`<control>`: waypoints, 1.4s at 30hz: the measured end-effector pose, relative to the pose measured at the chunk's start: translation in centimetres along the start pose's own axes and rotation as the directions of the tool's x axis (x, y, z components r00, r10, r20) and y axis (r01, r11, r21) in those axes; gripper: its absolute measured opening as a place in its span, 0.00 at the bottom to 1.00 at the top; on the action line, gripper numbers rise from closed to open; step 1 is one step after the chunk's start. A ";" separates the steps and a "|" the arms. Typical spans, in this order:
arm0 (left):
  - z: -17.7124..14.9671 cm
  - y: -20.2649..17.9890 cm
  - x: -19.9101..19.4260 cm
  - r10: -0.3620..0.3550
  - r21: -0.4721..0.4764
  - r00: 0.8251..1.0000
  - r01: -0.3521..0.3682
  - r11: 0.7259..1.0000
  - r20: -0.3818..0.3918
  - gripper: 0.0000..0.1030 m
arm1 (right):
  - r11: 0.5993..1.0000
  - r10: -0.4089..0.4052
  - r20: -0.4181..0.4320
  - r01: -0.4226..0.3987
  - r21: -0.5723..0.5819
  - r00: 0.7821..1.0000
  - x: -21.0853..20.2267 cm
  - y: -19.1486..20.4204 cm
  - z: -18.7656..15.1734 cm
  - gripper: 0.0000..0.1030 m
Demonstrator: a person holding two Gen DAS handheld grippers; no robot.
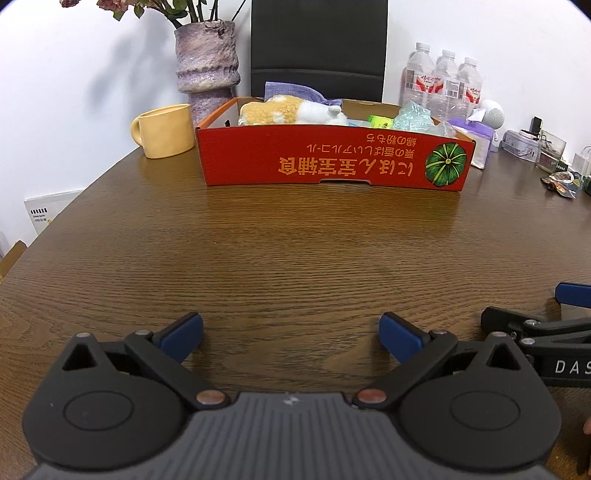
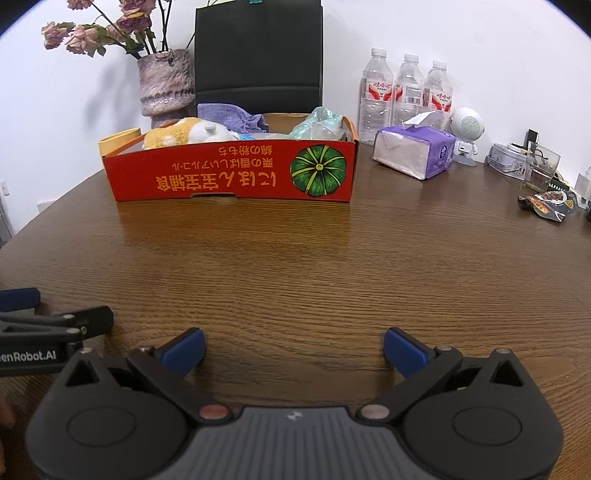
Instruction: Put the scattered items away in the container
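Left gripper [image 1: 290, 336], right gripper [image 2: 294, 350] agape, empty.

A purple-grey vase [image 2: 166, 83] with dried roses [image 2: 79, 35] stands at the back of the wooden table [image 2: 295, 266], with a yellow mug [image 1: 164, 130] beside it and a black chair [image 2: 258, 55] behind. To the right stand three water bottles [image 2: 406, 96], and a purple tissue pack [image 2: 415, 151] lies in front of them. Further right are a small white robot-shaped figure [image 2: 466, 131], a tin [image 2: 508, 157], a glass jar [image 2: 542, 166] and a snack wrapper [image 2: 548, 205].
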State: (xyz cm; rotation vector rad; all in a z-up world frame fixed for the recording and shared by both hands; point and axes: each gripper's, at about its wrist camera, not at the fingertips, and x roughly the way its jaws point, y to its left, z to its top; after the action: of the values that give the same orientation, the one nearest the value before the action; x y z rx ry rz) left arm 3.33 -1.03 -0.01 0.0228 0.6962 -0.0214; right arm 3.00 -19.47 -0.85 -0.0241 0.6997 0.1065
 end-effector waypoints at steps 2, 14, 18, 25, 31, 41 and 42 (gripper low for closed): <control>0.0 0.0 0.0 0.000 0.000 1.000 0.000 1.000 0.000 1.00 | 1.000 0.000 0.000 0.000 0.000 1.000 0.0 0.0 0.0 1.00; 0.1 0.0 0.1 0.000 -0.001 1.000 0.000 1.000 -0.001 1.00 | 1.000 0.000 0.000 0.000 0.000 1.000 0.0 0.0 0.0 1.00; 0.1 0.0 0.1 0.001 -0.001 1.000 -0.001 1.000 -0.001 1.00 | 1.000 0.000 0.000 0.000 0.000 1.000 0.0 0.0 0.0 1.00; 0.1 0.0 0.2 0.001 0.001 1.000 -0.001 1.000 -0.001 1.00 | 1.000 0.000 0.000 0.000 0.000 1.000 0.0 0.0 0.0 1.00; 0.1 0.0 0.2 0.001 0.001 1.000 -0.001 1.000 -0.001 1.00 | 1.000 0.000 0.000 0.000 0.000 1.000 0.0 0.0 0.0 1.00; 0.1 0.0 0.2 0.001 0.002 1.000 -0.001 1.000 -0.001 1.00 | 1.000 0.012 0.000 -0.012 -0.010 1.000 0.0 0.2 0.0 1.00; 0.1 0.0 0.2 0.000 0.002 1.000 0.000 1.000 -0.001 1.00 | 1.000 0.012 0.000 -0.012 -0.010 1.000 0.0 0.2 0.0 1.00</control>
State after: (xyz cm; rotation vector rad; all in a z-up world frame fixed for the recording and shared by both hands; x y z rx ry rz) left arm 3.54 -1.03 -0.09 0.0250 0.6969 -0.0216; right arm 3.01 -19.30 -0.89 -0.0298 0.6989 0.1212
